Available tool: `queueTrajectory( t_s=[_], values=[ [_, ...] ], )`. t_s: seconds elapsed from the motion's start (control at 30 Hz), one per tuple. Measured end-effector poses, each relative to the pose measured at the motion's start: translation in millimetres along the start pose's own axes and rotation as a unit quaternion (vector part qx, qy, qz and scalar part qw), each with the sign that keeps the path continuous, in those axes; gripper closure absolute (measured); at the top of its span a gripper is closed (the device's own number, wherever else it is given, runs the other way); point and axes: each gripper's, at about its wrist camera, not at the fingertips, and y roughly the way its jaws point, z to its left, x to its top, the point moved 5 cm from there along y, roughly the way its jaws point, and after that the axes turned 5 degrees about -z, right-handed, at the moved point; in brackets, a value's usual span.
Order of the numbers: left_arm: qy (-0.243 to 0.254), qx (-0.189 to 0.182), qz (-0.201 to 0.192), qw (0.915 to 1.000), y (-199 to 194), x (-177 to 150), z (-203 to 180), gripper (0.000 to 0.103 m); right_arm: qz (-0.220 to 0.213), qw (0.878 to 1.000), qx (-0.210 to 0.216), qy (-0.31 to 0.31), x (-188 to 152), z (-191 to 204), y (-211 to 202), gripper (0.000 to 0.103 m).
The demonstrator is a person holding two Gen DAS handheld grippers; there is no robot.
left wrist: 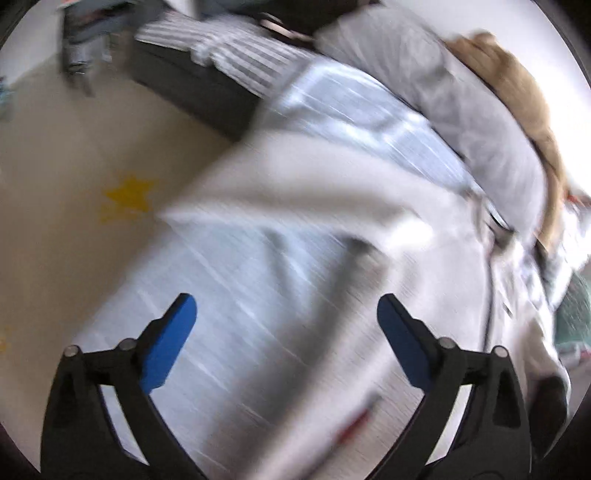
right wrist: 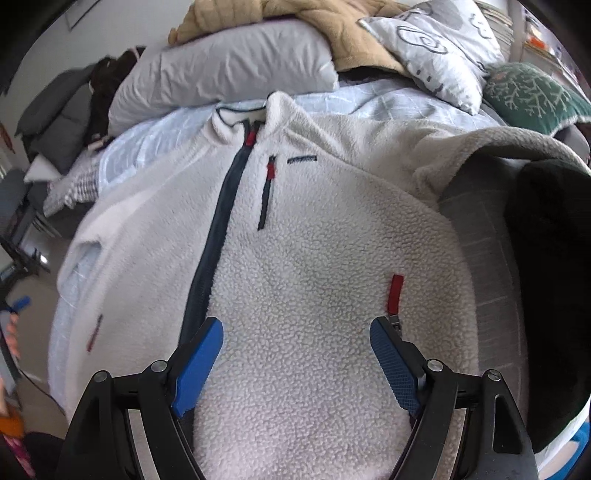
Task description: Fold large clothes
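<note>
A white fleece jacket (right wrist: 314, 240) lies front-up on the bed, with a dark zipper (right wrist: 218, 221) down its middle and red pulls. In the right wrist view my right gripper (right wrist: 295, 325) hangs open just above the jacket's lower front, nothing between its blue pads. The left wrist view is blurred. There my left gripper (left wrist: 286, 301) is open and empty over the light blue sheet (left wrist: 229, 295), with a fold of the jacket (left wrist: 295, 173) lying beyond it. A blue pad (right wrist: 20, 303) and a hand show at the far left of the right wrist view.
A grey pillow (right wrist: 229, 66), tan blanket (right wrist: 332, 22), patterned pillow (right wrist: 436, 44) and green cushion (right wrist: 532, 96) crowd the head of the bed. A dark garment (right wrist: 546, 258) lies at the right. Left of the bed is beige floor with a yellow star (left wrist: 129, 195).
</note>
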Motion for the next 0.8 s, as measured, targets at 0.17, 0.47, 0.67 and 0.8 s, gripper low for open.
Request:
queueTrajectory(
  t_s=[0.17, 0.47, 0.67, 0.8],
  values=[
    [0.077, -0.042, 0.053, 0.9948, 15, -35, -61, 0.004, -0.043, 0.998, -0.010, 0.039, 13, -27, -32, 0.019],
    [0.147, -0.082, 0.057, 0.9841, 20, -48, -125, 0.004, -0.114, 0.980, -0.068, 0.146, 74, -130, -104, 0.003],
    [0.165, -0.093, 0.060, 0.9800, 24, -55, -144, 0.004, -0.126, 0.953, -0.132, 0.242, 96, -229, -118, 0.003],
    [0.160, -0.095, 0.056, 0.9809, 25, -53, -147, 0.004, -0.098, 0.928, -0.144, 0.328, 92, -291, -100, 0.003]
  ],
)
